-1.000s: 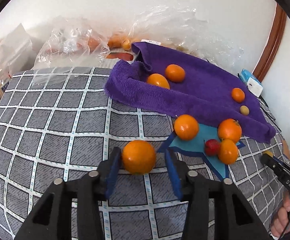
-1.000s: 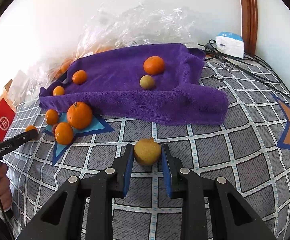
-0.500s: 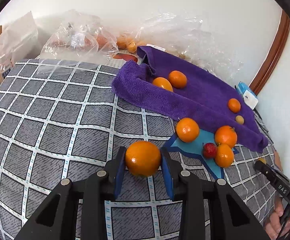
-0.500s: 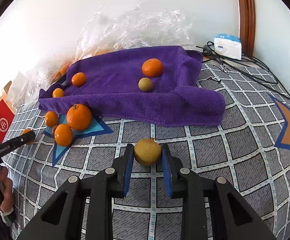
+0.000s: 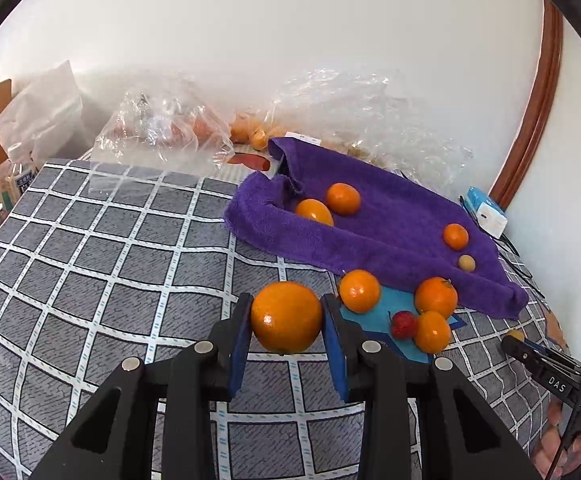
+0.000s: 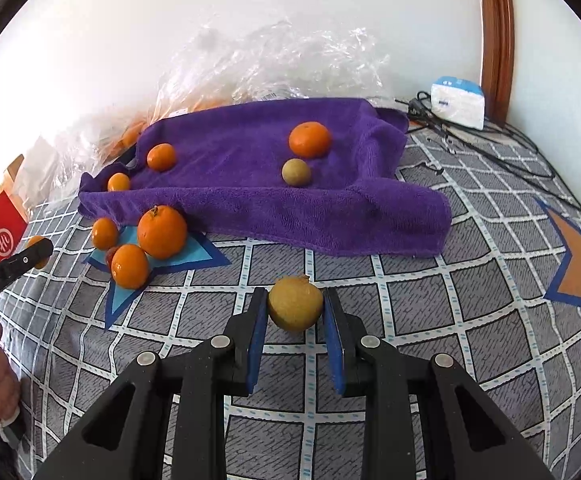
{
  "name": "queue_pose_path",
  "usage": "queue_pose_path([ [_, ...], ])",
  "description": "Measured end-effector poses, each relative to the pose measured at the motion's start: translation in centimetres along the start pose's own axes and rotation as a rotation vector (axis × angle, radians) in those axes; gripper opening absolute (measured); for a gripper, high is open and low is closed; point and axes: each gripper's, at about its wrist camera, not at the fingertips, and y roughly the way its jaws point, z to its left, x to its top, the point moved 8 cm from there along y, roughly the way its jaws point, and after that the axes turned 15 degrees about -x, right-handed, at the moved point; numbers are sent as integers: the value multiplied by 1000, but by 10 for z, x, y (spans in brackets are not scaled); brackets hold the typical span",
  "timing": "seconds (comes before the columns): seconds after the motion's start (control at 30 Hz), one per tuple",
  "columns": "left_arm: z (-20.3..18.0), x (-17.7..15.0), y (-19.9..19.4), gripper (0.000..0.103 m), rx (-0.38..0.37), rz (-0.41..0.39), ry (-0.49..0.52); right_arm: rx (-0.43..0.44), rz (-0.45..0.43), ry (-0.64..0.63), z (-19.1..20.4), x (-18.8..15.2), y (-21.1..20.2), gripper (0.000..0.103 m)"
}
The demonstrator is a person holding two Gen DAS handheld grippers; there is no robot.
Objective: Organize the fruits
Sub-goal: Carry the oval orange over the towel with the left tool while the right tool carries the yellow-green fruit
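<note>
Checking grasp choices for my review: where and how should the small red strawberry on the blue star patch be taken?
Grip the small red strawberry lightly across its middle, coming from above. Two oranges crowd its right side and the blue star patch lies flat beneath, so only the top and near-left stay free. It looks soft, so close the tool gently.

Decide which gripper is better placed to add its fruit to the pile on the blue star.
Left, probably: the left gripper holds an orange right beside the blue star.
</note>
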Motion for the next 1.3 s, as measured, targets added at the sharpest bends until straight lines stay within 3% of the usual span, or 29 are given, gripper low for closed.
queue_pose_path([
  [0.43,3,4,-6,32,-15,-31,-42,2,-20,4,-1,2,-2,27],
  [0.73,4,7,-13,32,9,-76,-25,-45,-13,32,-12,6,-7,27],
  [1.07,1,14,-27,32,44,-81,-28,-58,-80,34,-19,40,-45,27],
  [1.3,-12,52,-36,32,57,-93,-8,-57,-109,48,-14,76,-51,27],
])
